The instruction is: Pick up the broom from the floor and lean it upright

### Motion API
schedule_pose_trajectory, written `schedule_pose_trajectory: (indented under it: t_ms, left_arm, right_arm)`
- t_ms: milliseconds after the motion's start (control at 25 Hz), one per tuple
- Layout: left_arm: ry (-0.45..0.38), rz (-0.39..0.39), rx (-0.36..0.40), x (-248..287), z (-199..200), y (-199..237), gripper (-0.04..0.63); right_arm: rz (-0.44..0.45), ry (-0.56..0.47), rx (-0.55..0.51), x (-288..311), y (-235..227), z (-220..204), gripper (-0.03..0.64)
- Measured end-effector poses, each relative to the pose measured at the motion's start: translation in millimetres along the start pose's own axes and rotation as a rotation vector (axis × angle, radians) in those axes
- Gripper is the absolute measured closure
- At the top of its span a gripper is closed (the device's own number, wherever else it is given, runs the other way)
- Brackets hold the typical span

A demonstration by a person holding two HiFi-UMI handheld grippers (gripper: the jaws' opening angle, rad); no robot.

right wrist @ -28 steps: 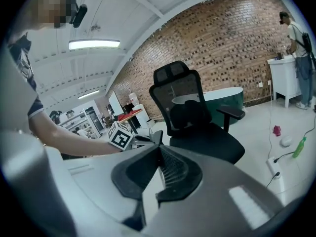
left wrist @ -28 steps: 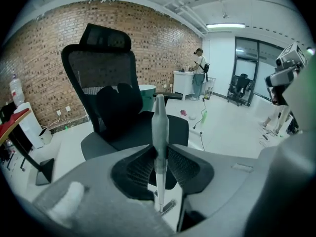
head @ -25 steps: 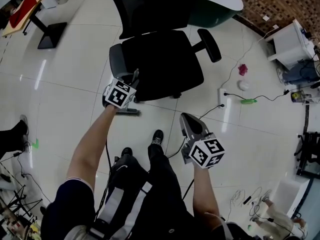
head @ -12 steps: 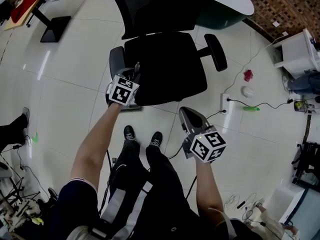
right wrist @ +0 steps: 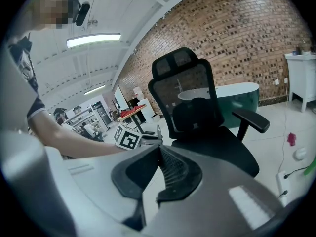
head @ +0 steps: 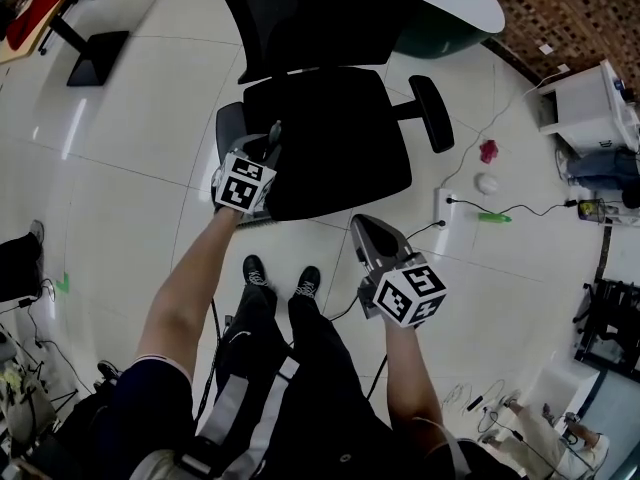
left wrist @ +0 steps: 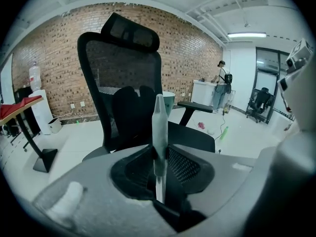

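The broom's thin grey handle (left wrist: 159, 127) stands upright between the jaws of my left gripper (left wrist: 159, 181), which is shut on it. In the head view the left gripper (head: 270, 148) sits at the left front edge of a black office chair (head: 330, 138), and a dark piece of the broom (head: 262, 219) shows just below it. My right gripper (head: 362, 230) hangs lower and to the right over the floor, jaws together with nothing in them. The right gripper view shows the left gripper's marker cube (right wrist: 127, 138) beside the chair (right wrist: 202, 127).
A white power strip (head: 445, 206) with black cables lies right of the chair, near a green bottle (head: 495, 217), a white ball (head: 487, 182) and a pink scrap (head: 487, 151). A white cabinet (head: 590, 103) stands far right. A desk's black foot (head: 88, 58) is at upper left.
The person has stepped toward the chair, carrying both grippers along. The left gripper now overlaps the seat's front edge. Neither gripper's jaws have visibly changed.
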State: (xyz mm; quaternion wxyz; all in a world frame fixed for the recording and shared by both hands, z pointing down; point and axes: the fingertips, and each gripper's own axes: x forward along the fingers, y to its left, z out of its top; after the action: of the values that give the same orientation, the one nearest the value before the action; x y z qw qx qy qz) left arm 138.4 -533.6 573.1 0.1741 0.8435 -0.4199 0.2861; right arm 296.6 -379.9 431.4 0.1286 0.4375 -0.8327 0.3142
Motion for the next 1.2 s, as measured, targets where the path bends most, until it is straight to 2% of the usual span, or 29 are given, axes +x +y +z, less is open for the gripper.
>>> schedule_pose_trajectory:
  t_ms: [120,320,520,800,840,1080,1200]
  left_arm:
    - [0.028,-0.025,-0.010,3.9,-1.4,-1.5,0.459]
    - [0.025,-0.041,-0.023,-4.5,0.5,-3.0,0.456]
    - [0.014,-0.051,-0.076,-34.4,-5.4,-4.8,0.453]
    - [-0.064,-0.064,-0.133,-94.0,12.3,-16.5,0.457]
    - [-0.082,-0.064,-0.140,-103.7,18.7,-17.8,0.462]
    - [-0.204,-0.063,-0.174,-161.7,61.1,-27.2,0.594]
    - [-0.247,-0.083,-0.197,-184.2,74.5,-39.9,0.594]
  right_arm:
    - [-0.002,0.008,0.006,4.7,-0.3,-3.0,0.614]
    - [0.015,0.007,0.001,12.9,10.7,-2.7,0.614]
    - [0.038,-0.005,-0.017,20.0,24.7,4.0,0.614]
    - [0.103,-0.046,-0.061,29.1,60.5,21.3,0.614]
    - [0.113,-0.051,-0.067,29.9,66.1,23.8,0.614]
    - [0.150,-0.069,-0.100,30.0,93.6,37.3,0.614]
    - [0.166,-0.079,-0.121,29.3,103.0,42.3,0.614]
